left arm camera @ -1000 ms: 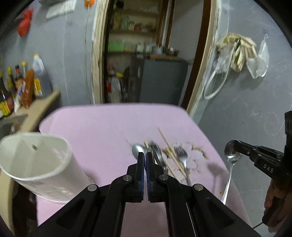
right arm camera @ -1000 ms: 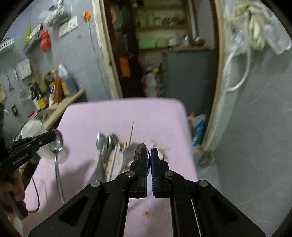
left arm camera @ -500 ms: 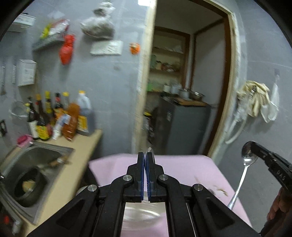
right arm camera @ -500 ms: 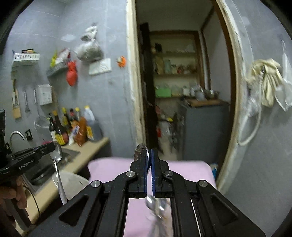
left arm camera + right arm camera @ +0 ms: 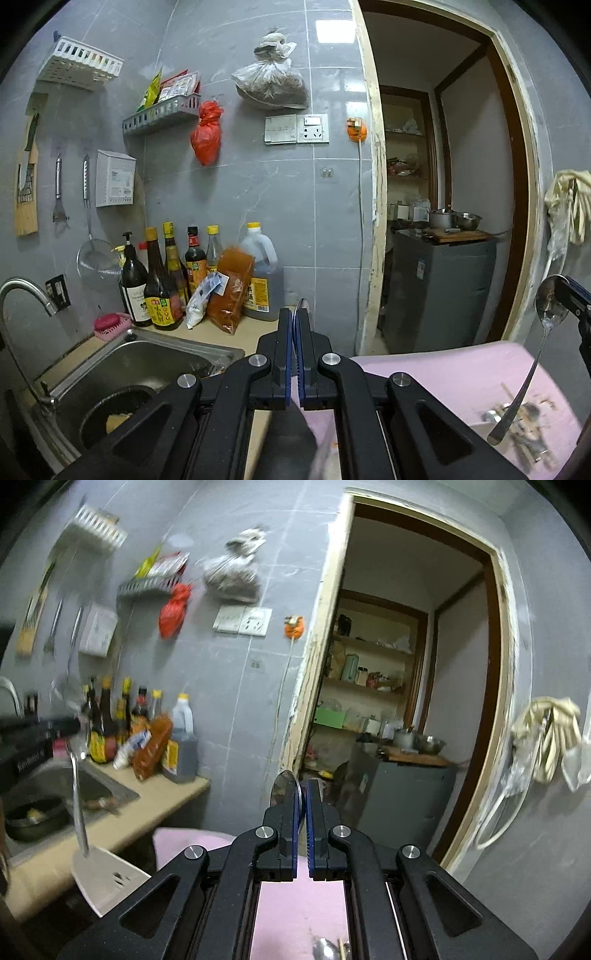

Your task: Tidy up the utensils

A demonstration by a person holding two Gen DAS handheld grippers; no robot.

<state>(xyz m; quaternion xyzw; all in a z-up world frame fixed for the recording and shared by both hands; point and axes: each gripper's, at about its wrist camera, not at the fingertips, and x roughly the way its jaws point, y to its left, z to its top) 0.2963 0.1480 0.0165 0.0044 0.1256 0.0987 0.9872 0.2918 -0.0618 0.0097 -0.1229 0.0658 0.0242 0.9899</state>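
Note:
My left gripper (image 5: 293, 321) is shut on a metal spoon (image 5: 300, 306); only the bowl's edge shows above the fingertips. In the right wrist view that spoon (image 5: 75, 775) hangs handle down over the white utensil holder (image 5: 107, 878). My right gripper (image 5: 302, 794) is shut on a second spoon (image 5: 284, 788) by its bowl. In the left wrist view this spoon (image 5: 532, 354) hangs handle down over the pink table (image 5: 480, 365). Several utensils and chopsticks (image 5: 521, 424) lie blurred on the table.
A steel sink (image 5: 122, 369) with a dark pan and a tap is at the left. Bottles (image 5: 162, 280) stand on the beige counter by the grey tiled wall. An open doorway (image 5: 443, 206) shows a grey cabinet. A cloth (image 5: 569, 206) hangs at the right.
Both grippers have lifted and tilted up from the table, each holding its spoon. The left gripper has swung left towards the sink and holder.

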